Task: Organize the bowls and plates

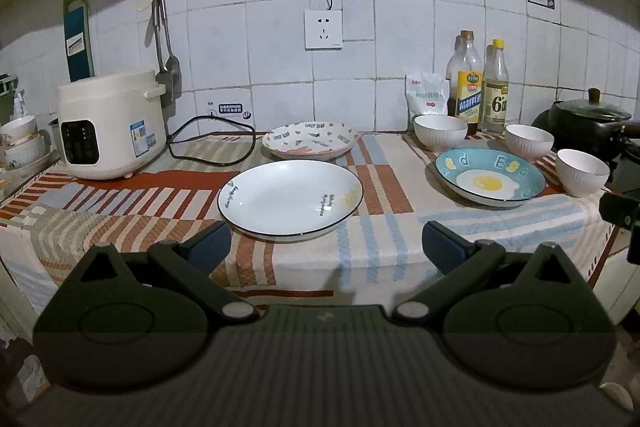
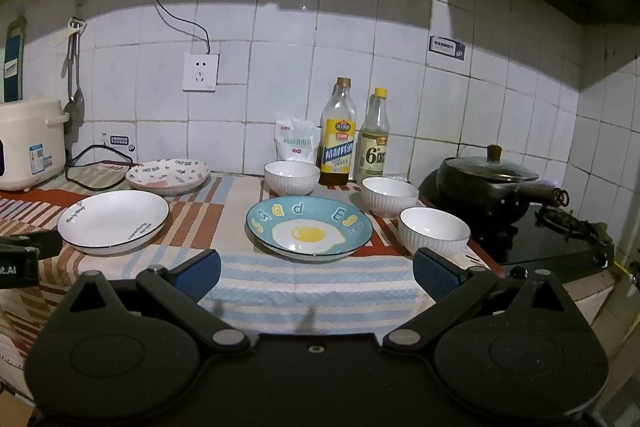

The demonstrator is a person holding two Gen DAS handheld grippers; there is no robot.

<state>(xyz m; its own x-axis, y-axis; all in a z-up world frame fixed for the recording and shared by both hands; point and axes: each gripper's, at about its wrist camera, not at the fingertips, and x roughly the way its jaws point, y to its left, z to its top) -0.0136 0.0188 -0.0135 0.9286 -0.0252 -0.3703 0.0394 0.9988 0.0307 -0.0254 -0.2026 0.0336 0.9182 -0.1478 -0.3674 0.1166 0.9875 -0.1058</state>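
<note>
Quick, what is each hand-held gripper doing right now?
Left hand-held gripper: open, holding nothing.
Right hand-held gripper: open, holding nothing.

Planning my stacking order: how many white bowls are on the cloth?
3: one white bowl before the bottles, one beside the pot, one nearest the stove. More crockery sits left of the cooker.

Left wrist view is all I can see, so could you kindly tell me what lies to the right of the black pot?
Observer: The black pot sits on a black glass hob, which continues right to a bare gas burner.
Operator: Thank you. Which way does the pot's handle point?
Observer: The handle points right, over the hob.
Operator: And is the right gripper open?
Observer: Yes, the right gripper is open and empty, in front of the egg plate.
</note>
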